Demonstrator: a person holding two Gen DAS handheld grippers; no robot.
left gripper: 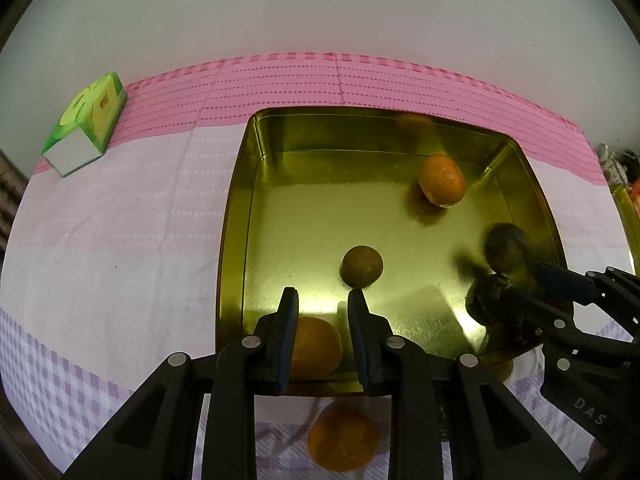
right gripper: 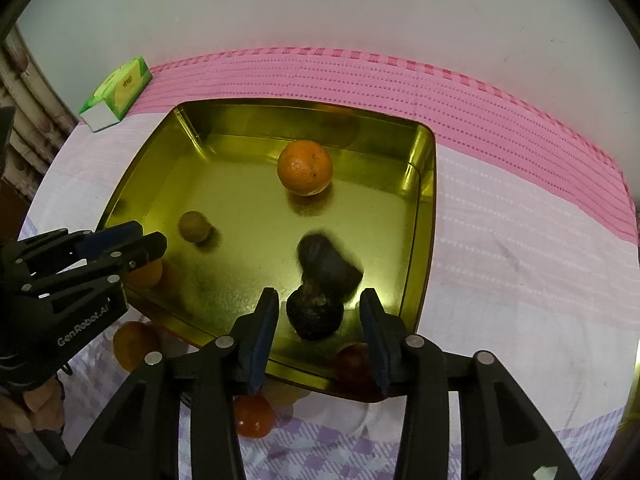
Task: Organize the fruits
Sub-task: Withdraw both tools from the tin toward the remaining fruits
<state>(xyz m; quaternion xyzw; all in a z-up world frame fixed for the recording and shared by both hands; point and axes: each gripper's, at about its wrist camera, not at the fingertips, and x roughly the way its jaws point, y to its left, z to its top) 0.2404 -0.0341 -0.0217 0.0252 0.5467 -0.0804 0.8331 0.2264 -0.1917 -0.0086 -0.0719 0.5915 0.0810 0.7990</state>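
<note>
A gold metal tray (left gripper: pixel 234 216) (right gripper: pixel 424 216) lies on the cloth-covered table. In it are an orange (left gripper: pixel 441 180) (right gripper: pixel 305 167), a small brown round fruit (left gripper: pixel 362 266) (right gripper: pixel 194 226) and two dark fruits, one blurred (right gripper: pixel 328 262) (left gripper: pixel 505 246), one below it (right gripper: pixel 315 316) (left gripper: pixel 486 298). My left gripper (left gripper: pixel 323 300) is open and empty over the tray's near edge, just short of the brown fruit. My right gripper (right gripper: pixel 319 300) is open with the nearer dark fruit between its fingers. An orange (left gripper: pixel 343 438) (right gripper: pixel 134 344) lies on the cloth outside the tray.
A green tissue box (left gripper: pixel 86 122) (right gripper: pixel 117 92) lies at the far left of the pink cloth. A red fruit (right gripper: pixel 253 416) and another one (right gripper: pixel 354 364) sit by the tray's near edge. A wall stands behind the table.
</note>
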